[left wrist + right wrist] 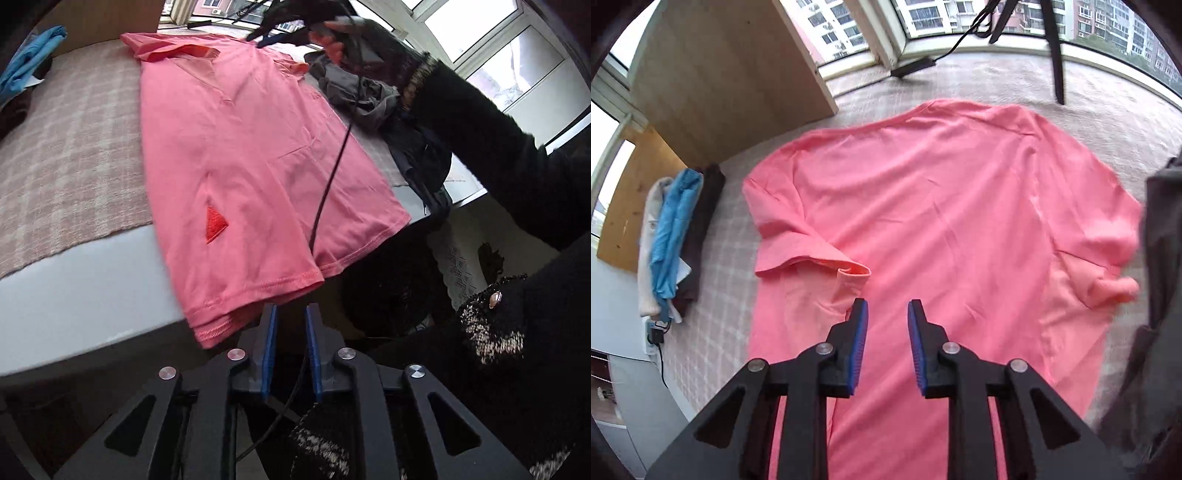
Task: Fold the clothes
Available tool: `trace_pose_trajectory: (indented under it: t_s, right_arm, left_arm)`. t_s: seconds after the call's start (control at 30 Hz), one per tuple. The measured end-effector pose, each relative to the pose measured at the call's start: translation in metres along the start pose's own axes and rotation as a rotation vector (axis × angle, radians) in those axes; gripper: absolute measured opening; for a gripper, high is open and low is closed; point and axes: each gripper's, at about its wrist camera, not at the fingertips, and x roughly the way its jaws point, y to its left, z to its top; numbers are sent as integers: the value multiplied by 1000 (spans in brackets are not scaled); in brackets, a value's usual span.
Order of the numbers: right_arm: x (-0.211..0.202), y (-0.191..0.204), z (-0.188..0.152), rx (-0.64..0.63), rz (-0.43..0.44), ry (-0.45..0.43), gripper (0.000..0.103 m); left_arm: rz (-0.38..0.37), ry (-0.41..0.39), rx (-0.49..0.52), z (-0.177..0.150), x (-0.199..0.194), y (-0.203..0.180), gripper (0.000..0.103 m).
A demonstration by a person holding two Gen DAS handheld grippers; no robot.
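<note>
Pink shirt (942, 229): spread flat on the checked cloth (70, 166) that covers the bed, both sleeves folded in over the body; its hem hangs over the near edge of the bed in your left wrist view.
Left gripper (290, 314): you hold it below the hem, just off the bed edge; its blue-padded fingers (271, 332) stand a narrow gap apart and grip nothing.
Right gripper (887, 310): you hold it above the middle of the shirt, between the two folded sleeves; its fingers are parted wider than the left pair and hold nothing.
Right hand (354, 44): gloved, raised over the far end of the shirt in the left wrist view.
Folded stack (676, 240): white, blue and dark pieces beside the wooden board (713, 62), well apart from the shirt.
Grey clothes (362, 99): heaped just beside the shirt's other edge.
</note>
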Motion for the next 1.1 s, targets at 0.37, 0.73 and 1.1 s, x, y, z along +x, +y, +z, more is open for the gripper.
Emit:
trace_pose_trajectory:
  t_s: [0.37, 0.73, 1.1]
  right_arm:
    - [-177, 62, -46, -315, 27, -87, 34]
    - [-16, 179, 46, -693, -4, -6, 36]
    - [129, 186, 53, -777, -48, 251, 36]
  left_arm:
    - [115, -102, -86, 10, -43, 39, 16]
    - [77, -63, -112, 99, 65, 30, 25]
    - [59, -34, -233, 105, 87, 44, 25]
